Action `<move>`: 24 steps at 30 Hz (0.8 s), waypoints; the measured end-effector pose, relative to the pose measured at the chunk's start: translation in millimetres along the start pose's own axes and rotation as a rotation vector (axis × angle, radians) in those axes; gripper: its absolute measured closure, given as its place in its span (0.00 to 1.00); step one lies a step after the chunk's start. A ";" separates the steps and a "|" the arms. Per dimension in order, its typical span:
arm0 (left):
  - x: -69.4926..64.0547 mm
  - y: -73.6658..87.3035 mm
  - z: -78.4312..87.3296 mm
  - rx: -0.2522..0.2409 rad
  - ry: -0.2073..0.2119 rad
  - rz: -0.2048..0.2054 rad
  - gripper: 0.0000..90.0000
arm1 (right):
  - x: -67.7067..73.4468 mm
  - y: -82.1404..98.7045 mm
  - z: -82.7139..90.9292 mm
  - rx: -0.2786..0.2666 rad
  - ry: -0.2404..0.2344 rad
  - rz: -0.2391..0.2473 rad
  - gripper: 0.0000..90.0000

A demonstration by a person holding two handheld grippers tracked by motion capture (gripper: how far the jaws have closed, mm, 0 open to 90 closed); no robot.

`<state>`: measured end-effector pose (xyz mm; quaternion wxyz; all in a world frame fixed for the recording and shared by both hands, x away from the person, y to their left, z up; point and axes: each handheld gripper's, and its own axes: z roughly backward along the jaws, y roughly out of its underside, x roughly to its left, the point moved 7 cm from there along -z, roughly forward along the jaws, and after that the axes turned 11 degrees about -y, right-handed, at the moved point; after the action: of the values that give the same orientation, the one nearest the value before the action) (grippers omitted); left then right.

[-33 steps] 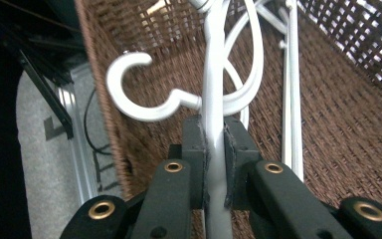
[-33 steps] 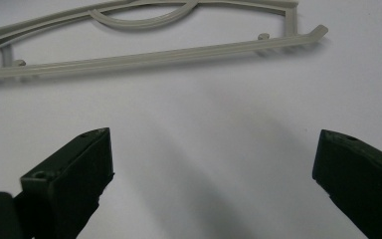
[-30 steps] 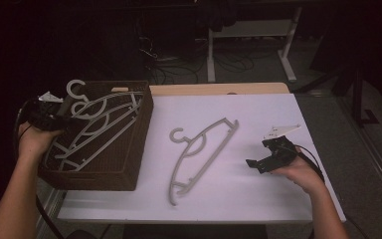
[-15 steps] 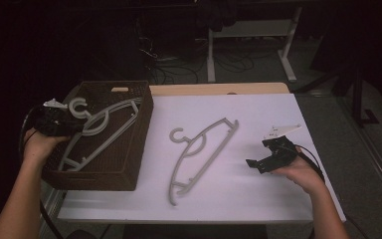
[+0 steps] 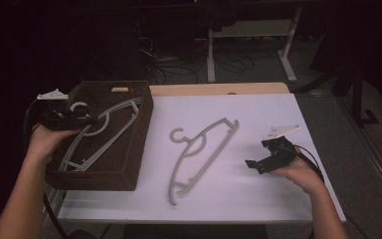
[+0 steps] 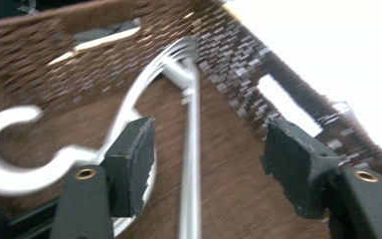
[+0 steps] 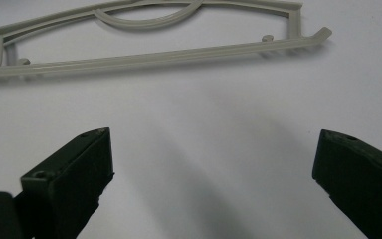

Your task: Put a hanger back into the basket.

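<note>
High view: your left gripper (image 5: 64, 118) sits over the near-left part of the brown woven basket (image 5: 129, 169), which stands on the left end of the white table (image 5: 278, 199). A grey hanger in the basket (image 5: 104, 132) lies flat on the basket floor, its hook pointing toward your left gripper. A second grey hanger on the table (image 5: 199, 149) lies flat on the white surface, between the basket and your right gripper (image 5: 258, 164), well apart from both. Your right gripper rests low over the table near its right edge, jaws pointing toward that hanger.

Left gripper view: your left gripper (image 6: 206, 164) has released. Its jaws have just been opening, and they now stand apart. The hanger's straight bar runs up between the pads without touching either one. The white hook curves to the left of the left pad. The basket wall fills the background.

Right gripper view: your right gripper (image 7: 211, 164) has its jaws spread wide, with bare table between them. The hanger on the table (image 7: 144, 57) lies ahead of the jaws, clear of both pads.
</note>
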<state>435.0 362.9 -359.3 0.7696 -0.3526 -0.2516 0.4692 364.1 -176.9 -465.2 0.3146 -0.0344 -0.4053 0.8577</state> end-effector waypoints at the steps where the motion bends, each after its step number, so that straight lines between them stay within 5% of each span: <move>1: -7.2 -3.9 -0.1 -0.010 0.028 0.010 0.37 | 0.1 0.0 0.0 0.000 0.000 0.000 0.03; 12: -75.0 -31.8 -6.0 -0.075 0.187 -0.006 0.25 | 1.0 -0.9 0.2 -0.007 -0.003 -0.001 0.04; 23: -159.1 -48.9 -18.6 -0.114 0.296 -0.040 0.17 | 1.0 -2.3 -0.1 -0.011 0.001 -0.009 0.09; 24: -159.1 -48.9 -18.6 -0.114 0.296 -0.040 0.16 | 1.0 -2.3 -0.1 -0.011 0.001 -0.009 0.09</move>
<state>406.1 198.9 -341.8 0.7863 -0.4557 -0.1686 0.3816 364.4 -175.1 -463.4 0.3188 -0.0348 -0.4101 0.8538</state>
